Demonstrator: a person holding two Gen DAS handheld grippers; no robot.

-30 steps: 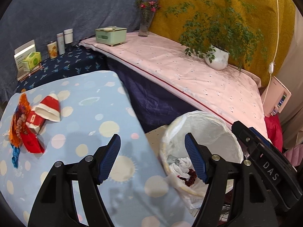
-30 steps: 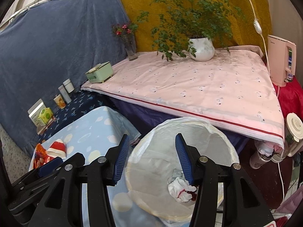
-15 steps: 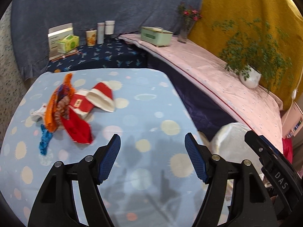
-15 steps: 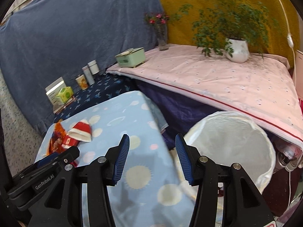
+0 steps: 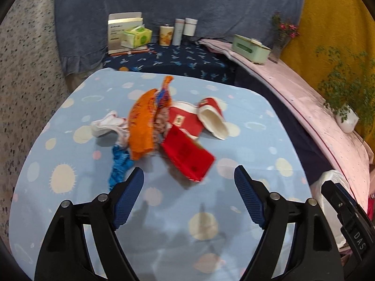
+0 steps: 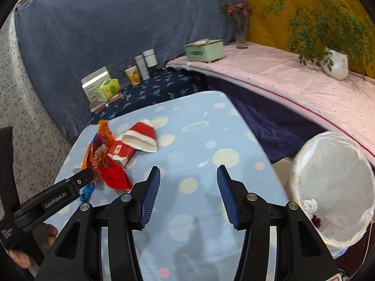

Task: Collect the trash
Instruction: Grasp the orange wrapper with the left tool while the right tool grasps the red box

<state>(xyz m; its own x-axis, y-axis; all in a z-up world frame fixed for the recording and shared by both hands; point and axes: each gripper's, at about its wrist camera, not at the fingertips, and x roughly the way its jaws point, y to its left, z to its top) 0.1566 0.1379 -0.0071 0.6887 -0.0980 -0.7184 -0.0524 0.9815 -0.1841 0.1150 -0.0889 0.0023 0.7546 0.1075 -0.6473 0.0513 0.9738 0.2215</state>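
Red carton (image 5: 187, 155) just above left gripper (image 5: 188, 188), long axis lower-right; jaws opening, empty. Right gripper (image 6: 188, 188) farther, open, empty.

Both grippers swung off the lined trash bin (image 6: 332, 187) and over to the blue dotted table (image 5: 246, 140). Left gripper (image 5: 188, 196) now faces the trash pile; red carton (image 5: 187, 157) sits just ahead of its widening, empty jaws. Right gripper (image 6: 188, 195) hangs over bare tablecloth, bin now at its right.

Bright even light, slight motion blur, fisheye-warped edges w/ dark corners.
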